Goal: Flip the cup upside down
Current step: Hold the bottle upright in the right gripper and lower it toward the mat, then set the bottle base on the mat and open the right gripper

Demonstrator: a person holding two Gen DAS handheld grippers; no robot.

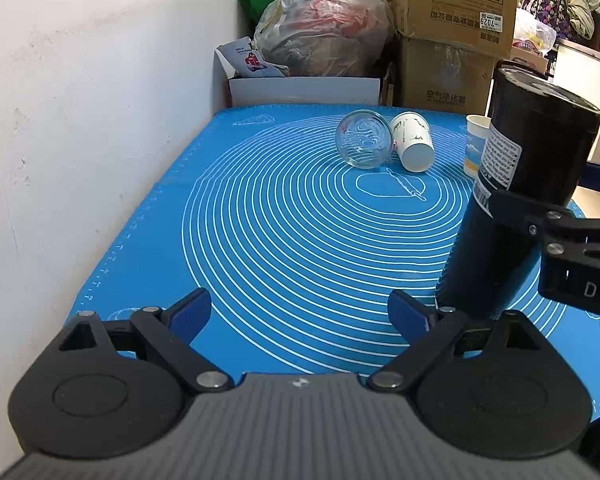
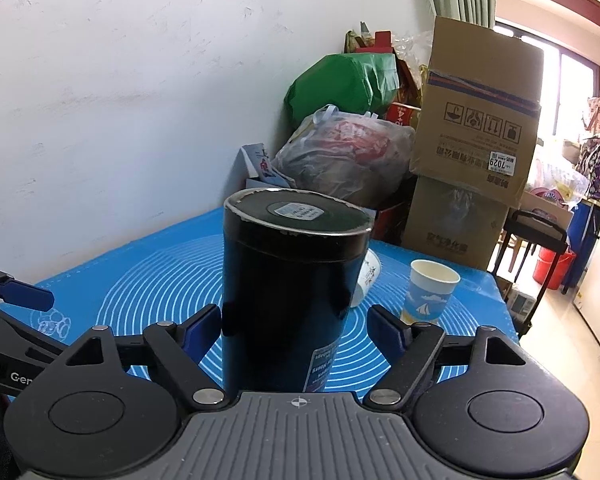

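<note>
White plaster wall (image 1: 80, 120) runs along one side of a blue baking mat (image 1: 260, 220) printed with concentric white rings; behind the mat's far edge stand stacked cardboard boxes (image 2: 472, 152), a clear plastic bag (image 1: 324, 36) of red stuff and a green bundle (image 2: 340, 80).

Nearest the lens in the right wrist view, the right gripper (image 2: 296, 328) has its blue-padded fingers spread apart on either side of the black cup (image 2: 288, 300); the left pad looks to be at the cup's wall, the right pad stands clear of it with mat showing between. Seen from the left wrist view, the right gripper (image 1: 512, 208) reaches in from the side against the black cup (image 1: 512, 200), about halfway up its body. The cup stands on the mat, tilted a little in the left view; its flat end bearing a small sticker faces up, and a white label runs down its side.

The left gripper (image 1: 300, 312) hangs over the near part of the mat with its fingers wide apart and nothing between them; the black cup is just beside its right finger.

Farther out lie a clear glass (image 1: 364, 144) on its side and a white paper cup (image 1: 414, 146) on its side, touching each other; a blue-and-white paper cup (image 2: 430, 296) stands upright near the mat's far corner.
</note>
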